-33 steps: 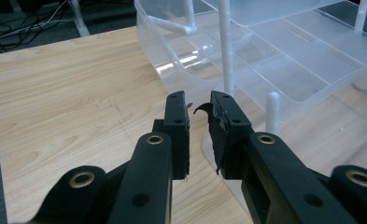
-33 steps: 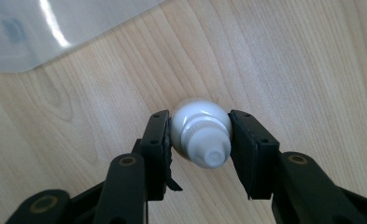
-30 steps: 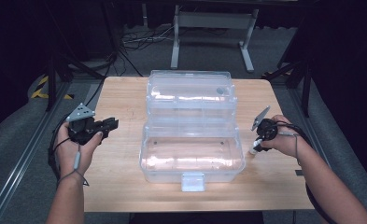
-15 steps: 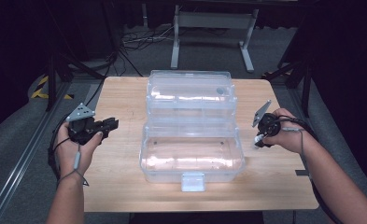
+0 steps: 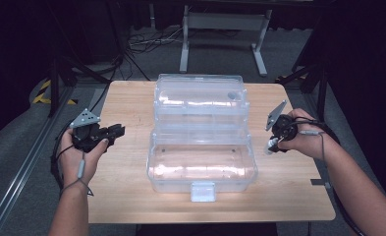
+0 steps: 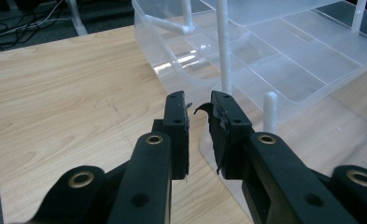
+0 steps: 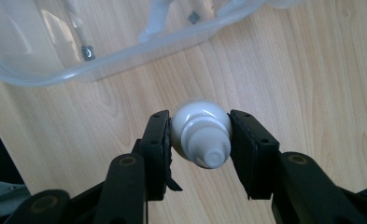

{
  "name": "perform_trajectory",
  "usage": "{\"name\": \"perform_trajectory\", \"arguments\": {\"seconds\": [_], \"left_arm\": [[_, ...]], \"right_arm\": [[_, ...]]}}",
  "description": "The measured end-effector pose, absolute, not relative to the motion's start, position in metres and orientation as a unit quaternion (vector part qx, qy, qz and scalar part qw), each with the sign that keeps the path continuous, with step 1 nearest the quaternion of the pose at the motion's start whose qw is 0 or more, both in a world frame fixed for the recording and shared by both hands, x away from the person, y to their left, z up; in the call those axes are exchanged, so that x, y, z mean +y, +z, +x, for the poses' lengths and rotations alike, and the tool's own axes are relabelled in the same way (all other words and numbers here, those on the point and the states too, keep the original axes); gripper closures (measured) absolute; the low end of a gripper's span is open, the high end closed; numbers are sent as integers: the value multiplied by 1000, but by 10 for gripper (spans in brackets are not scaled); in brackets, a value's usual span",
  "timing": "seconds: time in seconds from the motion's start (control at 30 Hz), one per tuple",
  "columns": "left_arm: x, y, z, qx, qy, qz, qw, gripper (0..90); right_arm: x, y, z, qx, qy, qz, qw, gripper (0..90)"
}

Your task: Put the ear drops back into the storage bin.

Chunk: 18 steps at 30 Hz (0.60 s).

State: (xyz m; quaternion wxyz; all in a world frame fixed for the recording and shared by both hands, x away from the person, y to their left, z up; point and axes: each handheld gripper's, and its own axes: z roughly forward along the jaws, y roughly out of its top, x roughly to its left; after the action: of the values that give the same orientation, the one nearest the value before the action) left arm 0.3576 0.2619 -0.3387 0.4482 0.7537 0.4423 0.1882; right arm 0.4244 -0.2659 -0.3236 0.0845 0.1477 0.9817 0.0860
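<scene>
Here the right claw (image 7: 201, 135) is gripping a small white bottle (image 7: 201, 133), its two jaws pressing on both sides of the rounded body, with the ribbed cap pointing toward the camera. The bottle is hanging a little above the wooden counter (image 5: 131, 103), just beside the right end of the clear plastic box (image 5: 203, 162), which is standing open in the middle of the counter with its tiered trays raised behind the lower tub. The left claw (image 6: 199, 122) is holding nothing; its jaws are standing only slightly apart, and it is waiting at the left end of the box, near the white tray posts. The main risk, it seems, is coming from the grip itself: the bottle is round and smooth, so it may be slipping or rotating between the pads if the hand tilts, and then falling on the counter. Also, the transparent wall is hard to judge, so the bottle may be hitting the rim when it is being carried over.
</scene>
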Motion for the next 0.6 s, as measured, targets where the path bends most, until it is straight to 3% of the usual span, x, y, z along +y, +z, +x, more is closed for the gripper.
{"name": "perform_trajectory", "arguments": {"seconds": [0.6], "left_arm": [[262,-338,357,442,189,753,449,772]], "right_arm": [[-243,-297,407,986,93,112,81,600]]}}
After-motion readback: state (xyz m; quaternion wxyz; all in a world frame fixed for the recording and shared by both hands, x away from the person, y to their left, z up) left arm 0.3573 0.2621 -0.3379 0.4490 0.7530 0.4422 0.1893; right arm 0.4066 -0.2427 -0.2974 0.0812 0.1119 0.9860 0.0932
